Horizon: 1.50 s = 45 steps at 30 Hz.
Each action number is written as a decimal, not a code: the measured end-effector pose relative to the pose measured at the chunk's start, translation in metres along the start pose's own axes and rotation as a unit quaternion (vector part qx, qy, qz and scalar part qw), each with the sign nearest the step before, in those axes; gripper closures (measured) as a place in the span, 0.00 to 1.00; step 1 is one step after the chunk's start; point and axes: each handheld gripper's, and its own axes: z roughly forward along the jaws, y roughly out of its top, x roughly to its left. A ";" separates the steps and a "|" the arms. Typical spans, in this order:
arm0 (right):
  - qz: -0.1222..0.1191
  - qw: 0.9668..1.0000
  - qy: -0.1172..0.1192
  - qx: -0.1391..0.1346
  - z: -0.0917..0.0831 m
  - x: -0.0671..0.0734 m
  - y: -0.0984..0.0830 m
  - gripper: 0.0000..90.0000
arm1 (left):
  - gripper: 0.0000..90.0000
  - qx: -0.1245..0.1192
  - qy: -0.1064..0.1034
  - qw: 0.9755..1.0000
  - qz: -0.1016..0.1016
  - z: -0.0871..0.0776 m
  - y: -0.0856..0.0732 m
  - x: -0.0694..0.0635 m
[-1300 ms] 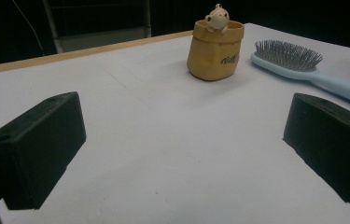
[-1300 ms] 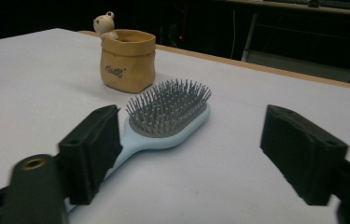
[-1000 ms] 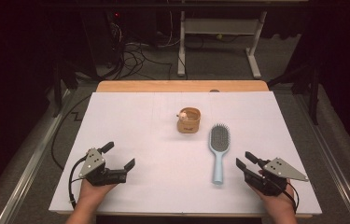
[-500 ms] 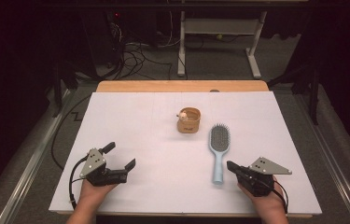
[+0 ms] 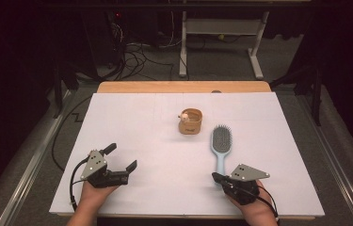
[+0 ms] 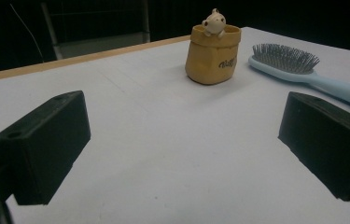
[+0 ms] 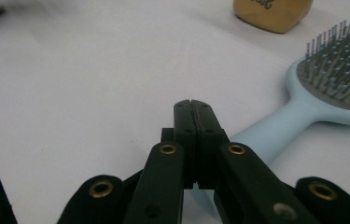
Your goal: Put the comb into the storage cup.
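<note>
A light blue hairbrush point(image 5: 221, 140) lies bristles up on the white sheet point(image 5: 155, 141), right of centre, with its handle pointing toward me. My right gripper point(image 5: 216, 177) sits at the near end of that handle, its jaws shut together with nothing between them. In the right gripper view the closed tips point(image 7: 193, 105) sit just over the handle of the brush point(image 7: 303, 116). A small tan pot point(image 5: 191, 123) with a little figure on its rim stands behind the brush. My left gripper point(image 5: 121, 157) rests open at the near left, empty, and faces the pot point(image 6: 212, 56) and the brush point(image 6: 284, 58).
The white sheet covers a wooden table whose far edge point(image 5: 183, 87) shows as a bare strip. Beyond it are a dark floor with cables point(image 5: 141, 52) and a white frame's legs point(image 5: 221, 42). The tan pot's base point(image 7: 270, 14) is at the top of the right gripper view.
My right gripper has shut its jaws and moved left across the sheet to the end of the brush handle. The left gripper, brush and pot have stayed put.
</note>
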 end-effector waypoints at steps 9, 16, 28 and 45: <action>-0.023 0.999 -0.003 0.029 0.009 0.010 0.001 1.00 | 0.03 -0.004 -0.004 1.000 -0.001 0.000 0.000 0.000; -0.034 0.998 -0.013 0.046 0.012 0.011 0.001 1.00 | 0.04 0.004 -0.007 1.000 -0.003 0.001 0.001 -0.001; -0.038 0.998 -0.017 0.056 0.012 0.011 0.001 1.00 | 0.04 0.003 -0.005 1.000 0.000 0.001 0.000 -0.001; -0.038 0.995 -0.031 0.093 0.012 0.007 -0.003 1.00 | 0.04 0.000 -0.002 1.000 0.001 0.000 0.000 -0.001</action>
